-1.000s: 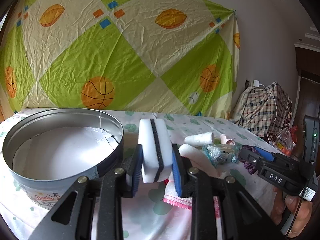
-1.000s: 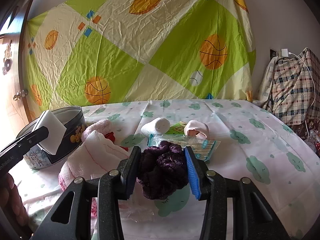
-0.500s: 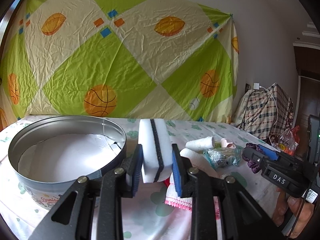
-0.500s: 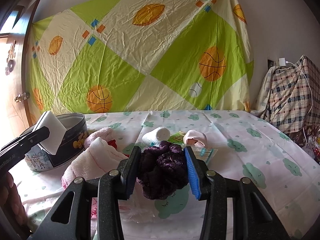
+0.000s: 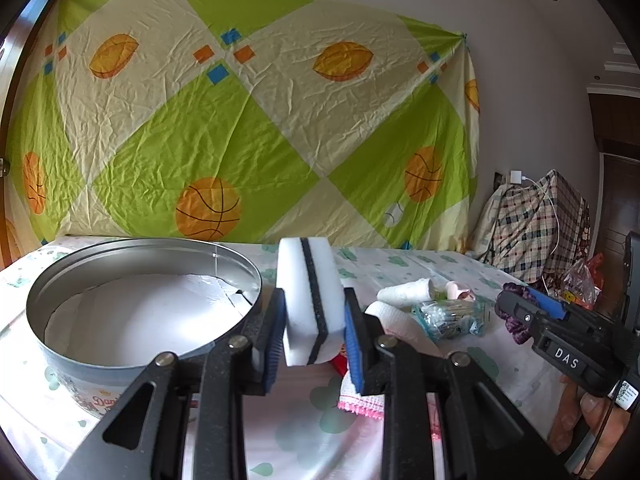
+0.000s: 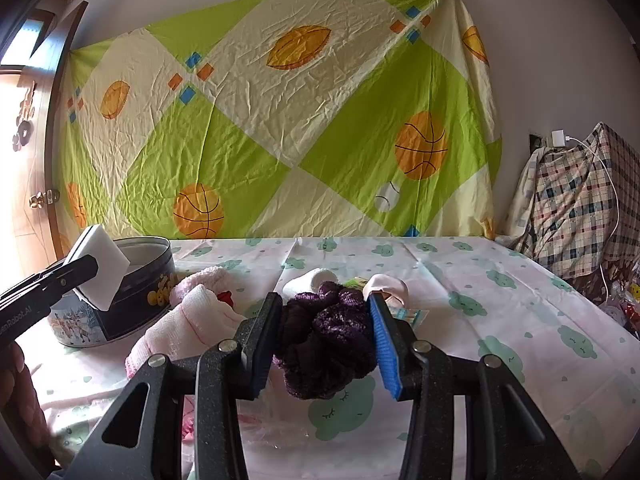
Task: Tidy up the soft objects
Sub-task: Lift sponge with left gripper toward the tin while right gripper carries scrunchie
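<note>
Mid-carry: left gripper (image 5: 314,330) clenched on white sponge (image 5: 310,300) just right of round tin (image 5: 140,300), right gripper (image 6: 326,340) clamping purple scrunchie (image 6: 324,344) above tablecloth; next prob. shift sponge left over tin & let go.

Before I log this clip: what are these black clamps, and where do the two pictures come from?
They are hand-held grippers, one per hand, each carrying a forward-looking camera. In the left wrist view, the left gripper has its fingers shut on a white sponge with a black stripe, beside a round metal tin. In the right wrist view, the right gripper squeezes a dark purple fuzzy scrunchie. A folded pink towel and a white cloth roll lie on the printed tablecloth.
</note>
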`<state>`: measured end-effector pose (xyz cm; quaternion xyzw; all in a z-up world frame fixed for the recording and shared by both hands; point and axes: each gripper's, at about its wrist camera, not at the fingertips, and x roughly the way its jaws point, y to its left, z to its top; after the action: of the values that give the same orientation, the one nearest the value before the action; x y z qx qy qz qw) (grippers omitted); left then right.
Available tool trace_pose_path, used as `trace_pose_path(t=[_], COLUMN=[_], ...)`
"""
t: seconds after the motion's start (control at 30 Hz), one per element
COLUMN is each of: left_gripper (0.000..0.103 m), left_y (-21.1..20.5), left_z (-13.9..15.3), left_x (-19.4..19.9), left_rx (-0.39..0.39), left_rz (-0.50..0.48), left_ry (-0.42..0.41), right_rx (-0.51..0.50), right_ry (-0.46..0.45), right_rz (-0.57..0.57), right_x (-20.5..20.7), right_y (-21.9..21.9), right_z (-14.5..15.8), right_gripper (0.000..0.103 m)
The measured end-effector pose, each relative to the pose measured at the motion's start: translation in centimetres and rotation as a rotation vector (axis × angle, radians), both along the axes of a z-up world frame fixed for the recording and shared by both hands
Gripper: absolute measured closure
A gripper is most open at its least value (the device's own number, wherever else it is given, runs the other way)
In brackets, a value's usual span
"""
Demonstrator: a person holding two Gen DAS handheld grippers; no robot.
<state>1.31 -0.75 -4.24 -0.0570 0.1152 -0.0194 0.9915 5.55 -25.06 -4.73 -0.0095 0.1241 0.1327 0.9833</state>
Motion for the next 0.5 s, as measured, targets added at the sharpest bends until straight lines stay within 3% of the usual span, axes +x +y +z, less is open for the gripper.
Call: trace_pose_path(t=[0.5], left_gripper=[0.077], left_y=[1.7], left_z=[0.0], left_x=[-0.4], left_rx=[-0.006], left_rz=[0.04], left_ry=[0.022], right_rx=[0.022], right_ry=[-0.025], right_rz=[0.031], right_x=[-0.5], right_y=[0.9], right_z=[0.6], right_gripper=[0.057])
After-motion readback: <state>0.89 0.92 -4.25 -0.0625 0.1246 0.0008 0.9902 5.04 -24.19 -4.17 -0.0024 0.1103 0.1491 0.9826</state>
